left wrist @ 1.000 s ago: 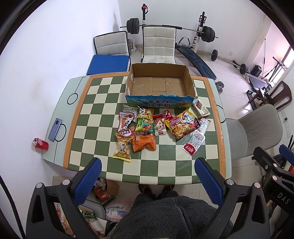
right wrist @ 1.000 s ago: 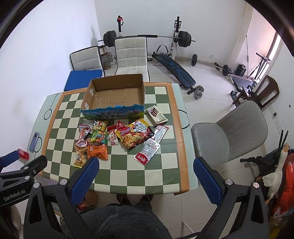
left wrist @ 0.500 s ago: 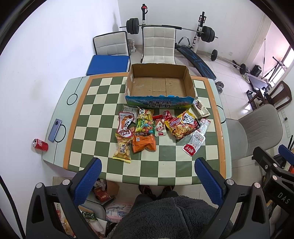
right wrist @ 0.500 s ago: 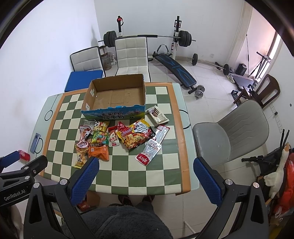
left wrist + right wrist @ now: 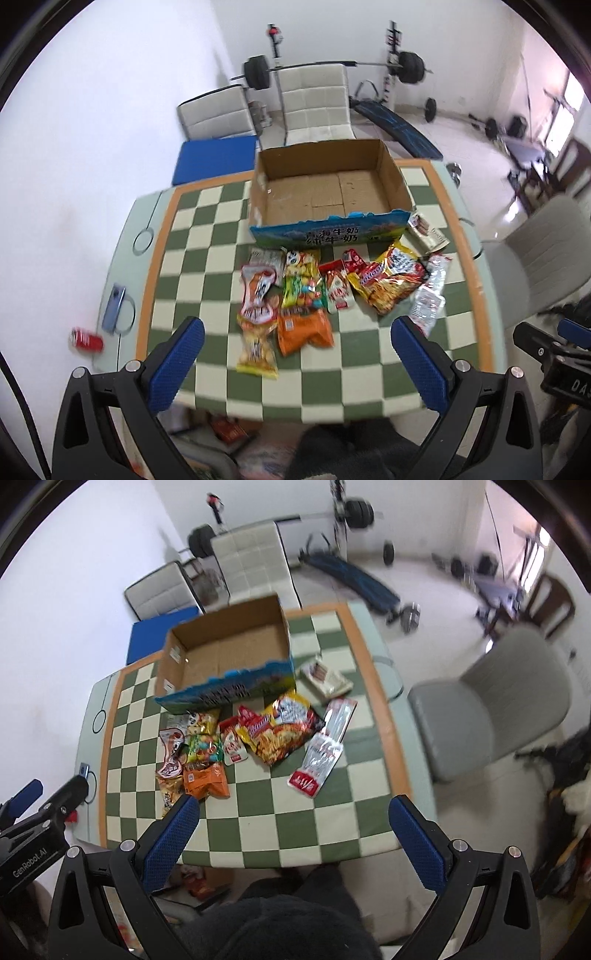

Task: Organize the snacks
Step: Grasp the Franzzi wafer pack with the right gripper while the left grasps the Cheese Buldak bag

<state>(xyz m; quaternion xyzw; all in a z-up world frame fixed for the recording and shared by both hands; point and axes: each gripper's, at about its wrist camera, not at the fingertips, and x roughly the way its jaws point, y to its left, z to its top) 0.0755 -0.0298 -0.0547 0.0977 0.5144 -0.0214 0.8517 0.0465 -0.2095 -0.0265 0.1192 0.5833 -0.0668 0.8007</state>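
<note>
Showing only leftward: red can [image 5: 87, 340]

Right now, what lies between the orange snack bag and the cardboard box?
In the left wrist view, the green candy bag lies between the orange snack bag and the cardboard box.

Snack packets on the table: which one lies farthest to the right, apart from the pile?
The brown-and-white packet beside the cardboard box's right front corner; the others cluster in front of the box.
</note>
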